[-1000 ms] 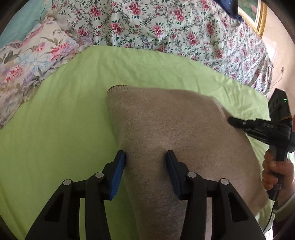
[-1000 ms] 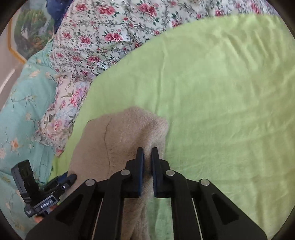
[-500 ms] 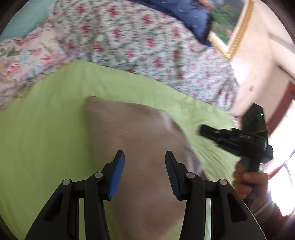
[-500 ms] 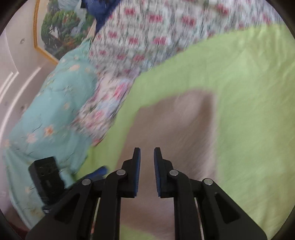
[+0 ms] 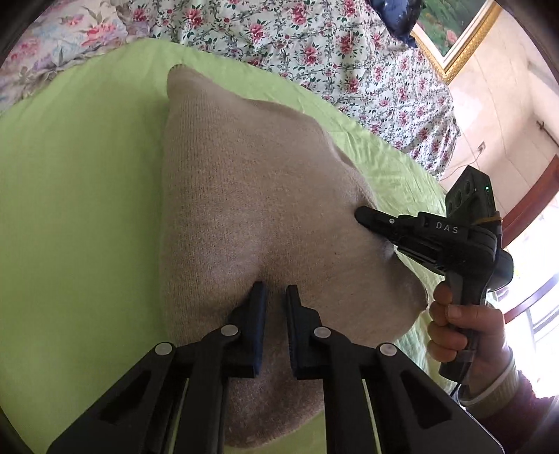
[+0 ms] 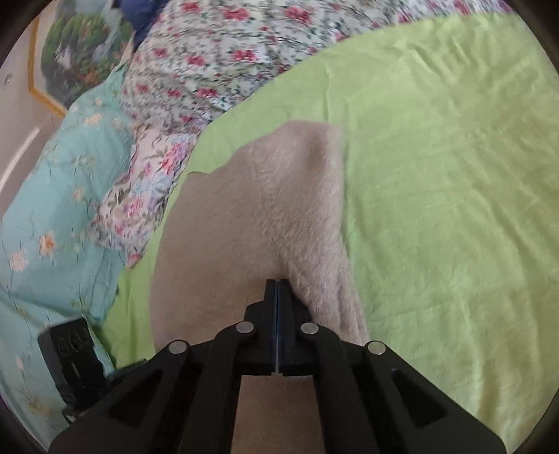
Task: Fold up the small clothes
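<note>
Beige knit garment (image 5: 251, 195) lies on the green bedsheet (image 5: 80, 195). Left tool (image 5: 276, 297) pinches a raised fold of it, fingers slightly apart; right tool (image 6: 277, 284) is pressed together on its edge.

Bed cover: lime-green sheet (image 6: 436, 195), lightly creased.
Bedding: floral quilt (image 5: 314, 42) beyond the sheet; teal flowered pillow (image 6: 59, 195) beside it.
Wall: gilt-framed landscape painting (image 5: 450, 31).
Corner: window frame (image 5: 538, 310), bright daylight.
</note>
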Motion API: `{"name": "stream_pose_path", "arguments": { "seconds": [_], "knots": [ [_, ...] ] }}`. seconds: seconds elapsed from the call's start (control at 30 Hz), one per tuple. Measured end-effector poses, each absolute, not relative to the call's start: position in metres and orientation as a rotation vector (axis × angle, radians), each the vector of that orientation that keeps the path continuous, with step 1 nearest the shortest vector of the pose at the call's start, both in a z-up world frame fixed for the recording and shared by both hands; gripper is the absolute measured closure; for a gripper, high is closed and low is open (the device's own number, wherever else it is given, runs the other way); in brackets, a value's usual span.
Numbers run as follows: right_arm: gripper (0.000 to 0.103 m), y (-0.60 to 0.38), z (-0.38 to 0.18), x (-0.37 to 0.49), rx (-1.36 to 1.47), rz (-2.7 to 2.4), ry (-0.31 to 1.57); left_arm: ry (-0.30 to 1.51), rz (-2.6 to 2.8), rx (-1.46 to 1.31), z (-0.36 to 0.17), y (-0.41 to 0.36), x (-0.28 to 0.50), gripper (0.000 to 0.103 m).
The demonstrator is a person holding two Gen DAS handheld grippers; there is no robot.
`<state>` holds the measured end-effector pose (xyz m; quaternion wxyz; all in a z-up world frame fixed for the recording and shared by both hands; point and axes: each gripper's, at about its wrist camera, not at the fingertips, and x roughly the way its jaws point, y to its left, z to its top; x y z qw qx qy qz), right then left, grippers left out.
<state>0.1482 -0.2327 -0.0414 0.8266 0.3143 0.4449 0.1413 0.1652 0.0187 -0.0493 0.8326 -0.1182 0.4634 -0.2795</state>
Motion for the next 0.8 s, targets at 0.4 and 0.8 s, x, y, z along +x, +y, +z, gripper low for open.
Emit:
{"name": "stream_pose_path", "arguments": {
  "seconds": [0.4, 0.8],
  "knots": [
    [0.102, -0.219, -0.047, 0.073, 0.380, 0.269, 1.017, 0.963, -0.498, -0.101, -0.035, 0.027, 0.109, 0.080],
    [0.103, -0.226, -0.044, 0.062, 0.388, 0.237, 1.009, 0.976, -0.468, -0.066, -0.045, 0.023, 0.099, 0.080]
  ]
}}
